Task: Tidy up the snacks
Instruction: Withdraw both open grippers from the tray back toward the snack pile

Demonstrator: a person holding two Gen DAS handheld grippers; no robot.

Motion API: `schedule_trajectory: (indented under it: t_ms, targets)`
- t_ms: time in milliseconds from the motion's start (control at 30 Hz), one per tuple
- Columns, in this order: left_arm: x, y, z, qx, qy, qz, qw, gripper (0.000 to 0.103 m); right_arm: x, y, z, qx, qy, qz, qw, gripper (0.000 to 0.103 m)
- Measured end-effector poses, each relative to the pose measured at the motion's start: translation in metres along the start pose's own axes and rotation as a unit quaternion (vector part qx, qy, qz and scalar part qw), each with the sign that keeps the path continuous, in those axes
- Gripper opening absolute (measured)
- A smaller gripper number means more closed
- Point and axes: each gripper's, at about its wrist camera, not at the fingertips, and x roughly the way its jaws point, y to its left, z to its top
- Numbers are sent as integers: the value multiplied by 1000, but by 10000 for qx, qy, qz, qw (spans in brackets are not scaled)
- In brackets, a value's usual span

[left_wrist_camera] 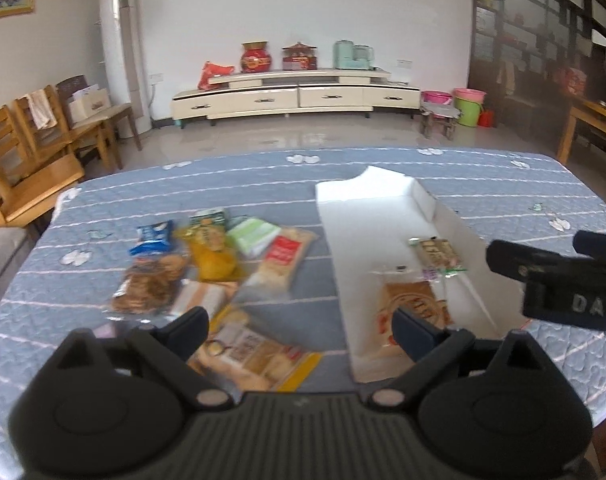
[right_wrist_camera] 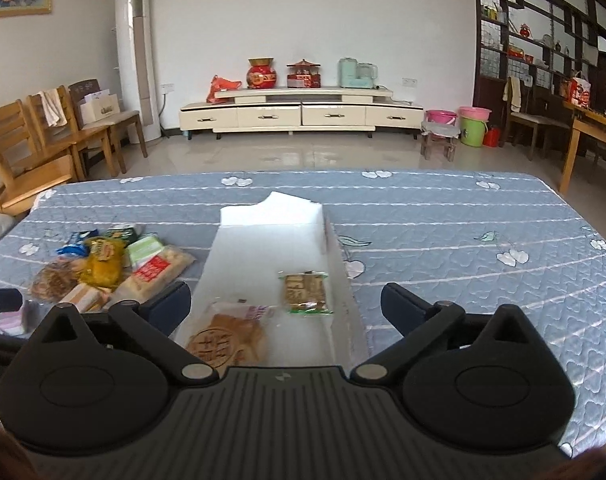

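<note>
Two snacks lie in the white box (right_wrist_camera: 263, 248): a round cake (right_wrist_camera: 227, 344) and a green-edged packet (right_wrist_camera: 306, 293). Other snacks (left_wrist_camera: 207, 264) sit heaped on the cloth (right_wrist_camera: 463, 240) left of it. My left gripper (left_wrist_camera: 299, 326) and right gripper (right_wrist_camera: 285, 306) both gape wide, empty.

A long white open box (right_wrist_camera: 263, 248) lies flat at the table's centre, running toward twelve o'clock. Inside it, a green-edged brown snack packet (right_wrist_camera: 306, 287) lies flat, and at its seven o'clock a clear bag holding a round stamped biscuit (right_wrist_camera: 227, 340). At the box's nine o'clock, loose packets sit heaped: yellow (right_wrist_camera: 103, 266), blue (right_wrist_camera: 77, 240), pale green (right_wrist_camera: 145, 250), red-labelled (right_wrist_camera: 157, 268).
</note>
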Motion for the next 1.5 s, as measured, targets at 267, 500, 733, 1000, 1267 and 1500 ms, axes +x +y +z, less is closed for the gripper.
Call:
schedule_trajectory:
  t_ms: [267, 500, 733, 1000, 1267, 1500]
  targets:
    - [-15, 29, -3, -198, -97, 201, 9996, 98, -8, 21, -7, -107, 9, 273, 9996, 103]
    - [-23, 47, -9, -325, -162, 319, 9988, 98, -9, 44, -8, -282, -4, 455, 9986, 103]
    - [-27, 64, -14, -444, -174, 434, 9979, 98, -4, 64, -12, -449, 37, 626, 9970, 103]
    - [-28, 82, -20, -569, -143, 548, 9968, 98, 1, 83, -14, -599, 87, 776, 9951, 103]
    - [-27, 97, -28, -646, -82, 664, 9957, 98, 8, 97, -17, -727, 170, 907, 9931, 103]
    - [-26, 106, -32, -677, -43, 751, 9949, 98, 14, 106, -19, -791, 243, 998, 9916, 103]
